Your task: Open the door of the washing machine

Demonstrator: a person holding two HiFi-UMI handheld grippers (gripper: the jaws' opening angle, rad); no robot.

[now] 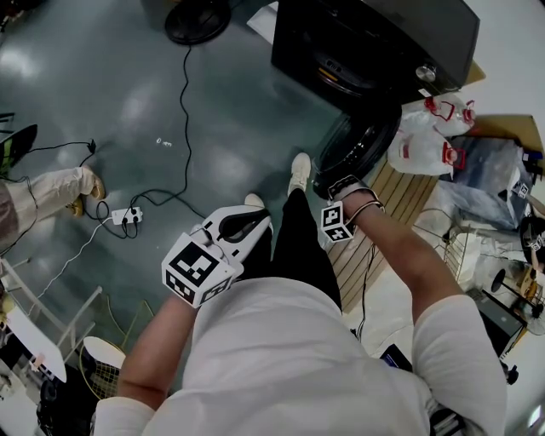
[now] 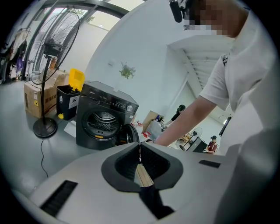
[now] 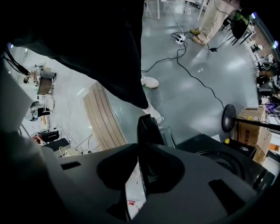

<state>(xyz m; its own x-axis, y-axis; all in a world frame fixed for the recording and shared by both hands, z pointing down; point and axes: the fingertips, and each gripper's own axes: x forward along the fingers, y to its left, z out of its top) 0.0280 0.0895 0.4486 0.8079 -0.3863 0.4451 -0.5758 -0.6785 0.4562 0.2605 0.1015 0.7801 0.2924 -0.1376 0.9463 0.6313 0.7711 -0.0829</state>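
The black washing machine (image 1: 375,43) stands at the top of the head view, and its round door (image 1: 358,140) is swung open toward me. My right gripper (image 1: 336,194) reaches down to the door's near rim. In the right gripper view the door's dark edge (image 3: 148,129) rises between the jaws of my right gripper (image 3: 142,151), which are shut on it. From the left gripper view I see the machine (image 2: 105,118), its open drum and the door (image 2: 127,134) hanging at its right. My white left gripper (image 1: 226,247) is held in front of my body, shut and empty (image 2: 139,145).
A fan base (image 1: 197,19) and a cable run to a power strip (image 1: 128,216) on the grey floor. White bags (image 1: 426,136) and a wooden slat panel (image 1: 400,196) lie right of the door. Another person's leg (image 1: 51,192) is at the left.
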